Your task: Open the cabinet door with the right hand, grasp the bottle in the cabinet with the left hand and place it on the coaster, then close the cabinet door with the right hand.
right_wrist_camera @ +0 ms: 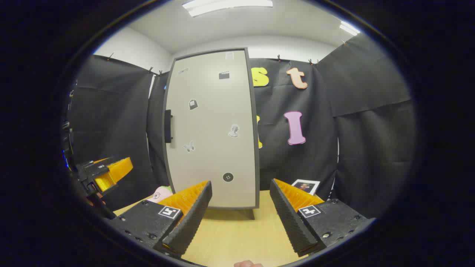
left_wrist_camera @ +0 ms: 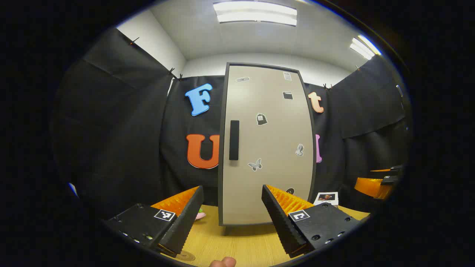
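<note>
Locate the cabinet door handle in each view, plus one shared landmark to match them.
Left gripper view: the handle is a dark vertical bar at picture centre, on the closed door's left edge.
Right gripper view: the handle sits left of centre, again on the door's left edge.
Shared landmark: the butterfly sticker on the door, lower right of the handle.

Both views are evenly and brightly lit from ceiling light panels (left_wrist_camera: pixel 255 13), which glare to near white in the left gripper view and in the right gripper view (right_wrist_camera: pixel 227 4). The cabinet door (left_wrist_camera: pixel 268 144) is flatly lit, with a soft shadow on the bench (right_wrist_camera: pixel 237 237) beneath the cabinet. Focus is sharp at the centre, while fisheye distortion bows straight edges and the rims darken and smear.
</note>
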A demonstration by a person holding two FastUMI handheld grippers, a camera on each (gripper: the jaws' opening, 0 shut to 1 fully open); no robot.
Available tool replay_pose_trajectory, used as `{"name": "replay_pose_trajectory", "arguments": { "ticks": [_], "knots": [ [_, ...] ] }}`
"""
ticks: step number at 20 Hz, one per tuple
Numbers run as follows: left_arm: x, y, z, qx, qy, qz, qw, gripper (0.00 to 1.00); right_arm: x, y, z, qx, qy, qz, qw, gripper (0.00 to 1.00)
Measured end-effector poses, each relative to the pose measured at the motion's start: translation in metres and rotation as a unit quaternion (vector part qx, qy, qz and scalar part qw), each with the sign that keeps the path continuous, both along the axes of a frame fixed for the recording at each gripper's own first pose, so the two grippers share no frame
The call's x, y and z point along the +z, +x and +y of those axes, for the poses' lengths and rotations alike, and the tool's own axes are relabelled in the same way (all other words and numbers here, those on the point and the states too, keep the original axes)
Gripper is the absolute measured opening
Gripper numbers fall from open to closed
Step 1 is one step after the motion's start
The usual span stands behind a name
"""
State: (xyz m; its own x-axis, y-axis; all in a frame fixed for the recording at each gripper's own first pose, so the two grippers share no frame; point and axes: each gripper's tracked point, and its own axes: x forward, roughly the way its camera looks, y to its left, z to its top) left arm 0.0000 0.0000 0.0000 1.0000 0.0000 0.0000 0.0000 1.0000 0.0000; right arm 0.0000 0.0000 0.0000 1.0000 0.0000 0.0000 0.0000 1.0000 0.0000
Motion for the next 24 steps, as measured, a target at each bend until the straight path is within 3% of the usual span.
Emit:
{"name": "replay_pose_trajectory", "arguments": {
  "ticks": [24],
  "knots": [
    [-0.004,-0.008,-0.006,0.000,0.003,0.007,1.000,0.95,0.004,-0.012,-0.015,-0.018,0.003,-0.012,1.000,0.97]
  ]
}}
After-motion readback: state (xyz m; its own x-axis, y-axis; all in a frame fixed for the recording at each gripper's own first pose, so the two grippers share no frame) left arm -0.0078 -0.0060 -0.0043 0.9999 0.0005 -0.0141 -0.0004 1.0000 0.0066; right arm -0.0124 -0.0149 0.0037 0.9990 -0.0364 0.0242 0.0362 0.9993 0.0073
